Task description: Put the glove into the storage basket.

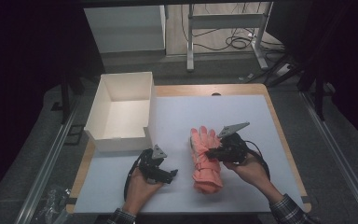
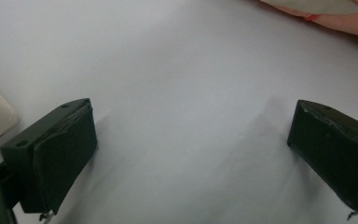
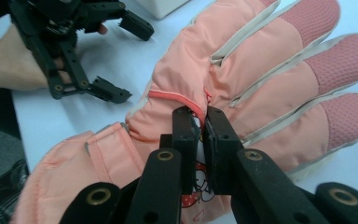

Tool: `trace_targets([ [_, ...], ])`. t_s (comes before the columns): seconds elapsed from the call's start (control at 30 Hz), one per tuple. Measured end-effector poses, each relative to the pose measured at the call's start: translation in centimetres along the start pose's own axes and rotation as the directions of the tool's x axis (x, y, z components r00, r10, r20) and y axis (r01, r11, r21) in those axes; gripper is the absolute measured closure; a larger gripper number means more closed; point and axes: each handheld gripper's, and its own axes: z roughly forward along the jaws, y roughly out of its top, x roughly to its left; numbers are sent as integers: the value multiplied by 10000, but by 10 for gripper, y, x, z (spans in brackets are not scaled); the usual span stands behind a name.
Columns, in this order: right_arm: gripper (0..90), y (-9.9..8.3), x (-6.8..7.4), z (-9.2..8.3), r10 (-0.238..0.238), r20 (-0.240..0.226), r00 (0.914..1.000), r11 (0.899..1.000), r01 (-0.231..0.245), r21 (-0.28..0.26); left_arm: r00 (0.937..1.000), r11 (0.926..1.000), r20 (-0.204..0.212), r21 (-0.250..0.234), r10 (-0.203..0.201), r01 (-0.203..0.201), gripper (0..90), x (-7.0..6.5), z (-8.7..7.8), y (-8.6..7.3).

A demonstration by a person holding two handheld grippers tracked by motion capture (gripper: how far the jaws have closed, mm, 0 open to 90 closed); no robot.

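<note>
Surface: white mat point(image 1: 177, 116), frame centre.
Glove point(image 1: 204, 156): soft, light; we pinch its back fabric.
Right gripper point(image 3: 202, 122): clenched on glove.
Left gripper point(image 2: 191, 140): released.

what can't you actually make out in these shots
- Printed patch on the glove: right gripper view, mostly covered by the right claw, pinched shut on the fabric.
- Box floor near its front wall: high view, that wall hides it.
- Glove in the left gripper view: cut off by the top edge, a pink strip shows.
- Left claw: small and dark in the high view; the left gripper view shows it open.
</note>
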Motion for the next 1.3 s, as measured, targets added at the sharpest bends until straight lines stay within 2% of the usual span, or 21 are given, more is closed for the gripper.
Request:
trace_targets([
  [0.07,820,-2,1,4,-192,243,9995,9998,190,73,10000,10000,4,2,7,-7,13,0,0,0],
  [0.13,810,-7,3,11,-491,718,9962,9985,472,280,10000,10000,-9,6,40,-40,13,0,0,0],
  [0.33,774,-15,2,18,-347,655,9972,9993,338,142,10000,10000,-18,6,61,-61,13,0,0,0],
  [0.5,649,-17,-1,17,-212,575,9981,9998,215,-49,10000,10000,-15,-44,-15,15,13,0,0,0],
  [0.67,524,-14,-1,5,-158,438,9989,9990,177,-415,10000,10000,-11,3,36,-36,13,0,0,0],
  [0.87,470,-11,-2,-19,-501,900,9947,9944,580,-879,10000,10000,3,5,-2,2,13,0,0,0],
  [0.93,468,-16,-4,-24,-531,1155,9919,9937,639,-917,10000,10000,7,4,-3,3,13,0,0,0],
  [1.1,472,-40,-18,-31,-8,1394,9902,9953,143,-955,10000,10000,6,-30,-44,44,13,0,0,0],
  [1.17,474,-51,-21,-31,151,1368,9905,9953,-18,-967,10000,10000,9,-4,-5,5,13,0,0,0],
  [1.3,579,-74,-21,-28,382,1107,9931,9953,-280,-923,10000,10000,10,-5,-9,9,13,0,0,0],
])
